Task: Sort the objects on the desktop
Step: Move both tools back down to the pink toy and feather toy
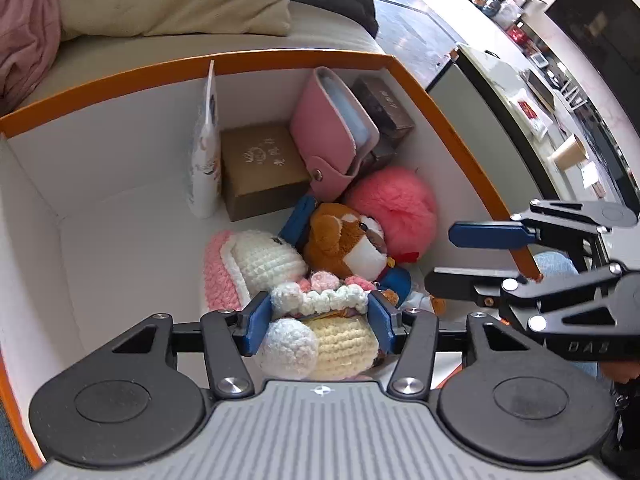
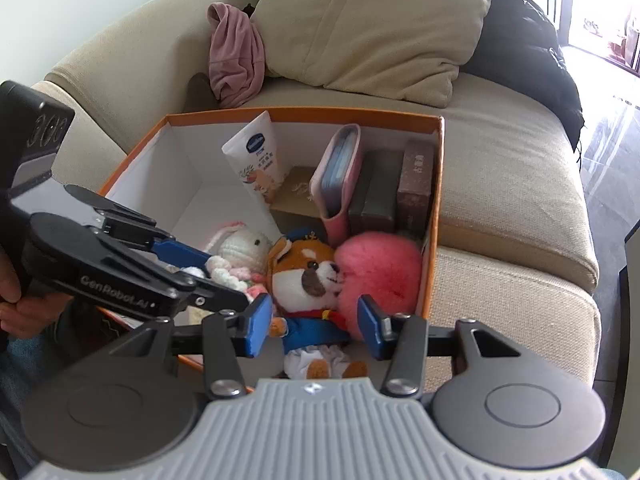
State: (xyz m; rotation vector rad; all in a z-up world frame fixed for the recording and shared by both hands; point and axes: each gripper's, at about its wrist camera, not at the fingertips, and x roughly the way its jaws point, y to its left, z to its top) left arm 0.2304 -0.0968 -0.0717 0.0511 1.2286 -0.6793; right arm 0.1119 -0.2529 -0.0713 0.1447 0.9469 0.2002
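An orange-rimmed white box (image 1: 280,58) (image 2: 300,114) stands on a beige sofa. In it lie a brown dog plush in a blue suit (image 1: 348,244) (image 2: 304,276), a pink pompom (image 1: 396,204) (image 2: 380,268) and a white-and-pink crocheted rabbit (image 1: 264,260) (image 2: 244,246). My left gripper (image 1: 318,320) (image 2: 224,276) reaches into the box's near side, its blue pads pressed on a cream-and-white crocheted toy (image 1: 320,300). My right gripper (image 2: 314,326) (image 1: 440,258) hangs over the box's right near edge, open, with nothing between its fingers; the dog plush lies beyond them.
At the box's far end stand a cream tube (image 1: 204,160) (image 2: 258,160), a brown carton (image 1: 260,168), a pink wallet (image 1: 332,136) (image 2: 336,168) and dark cartons (image 1: 384,108) (image 2: 416,188). A cushion (image 2: 372,28) and pink cloth (image 2: 236,56) lie behind. A hand (image 2: 20,312) holds the left gripper.
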